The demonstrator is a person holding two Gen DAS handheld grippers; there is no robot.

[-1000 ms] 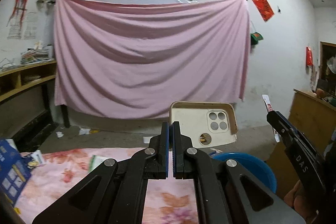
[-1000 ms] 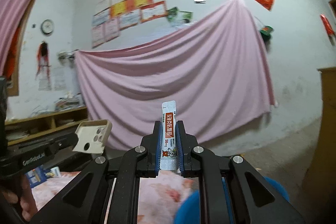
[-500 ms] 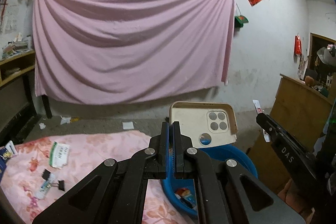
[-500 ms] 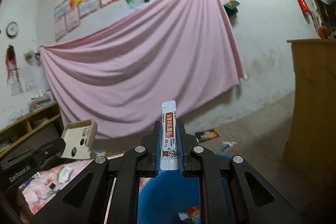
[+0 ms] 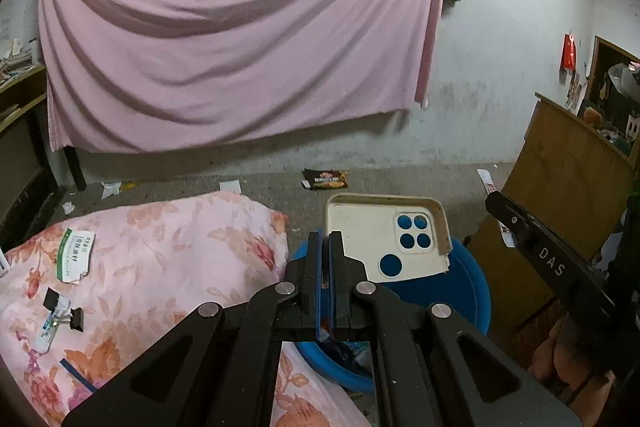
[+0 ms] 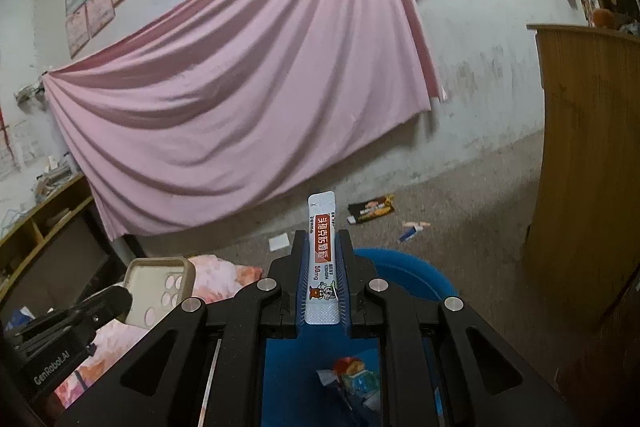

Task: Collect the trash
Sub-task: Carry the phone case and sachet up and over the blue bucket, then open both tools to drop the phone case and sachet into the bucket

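The blue basin (image 5: 466,291) sits low in the centre-right of your left wrist view, beside the floral quilt (image 5: 160,259), with wrappers already in its bottom. It looks like rigid plastic, so anything you drop will land without fuss.

Your left gripper (image 5: 325,247) has its jaws pressed nearly together on the lower edge of the phone case (image 5: 368,239), which stands above the basin just right of frame centre. The case is light, thin-walled and likely a little flexible. An edge pinch may let it swing, so keep it steady.

Your right gripper (image 6: 322,259) has its jaws closed on the sachet (image 6: 321,247) at the centre of the right wrist view, pinned by its lower half over the basin. It is featherlight, flat and slick, so it may cling to a pad when you let go.
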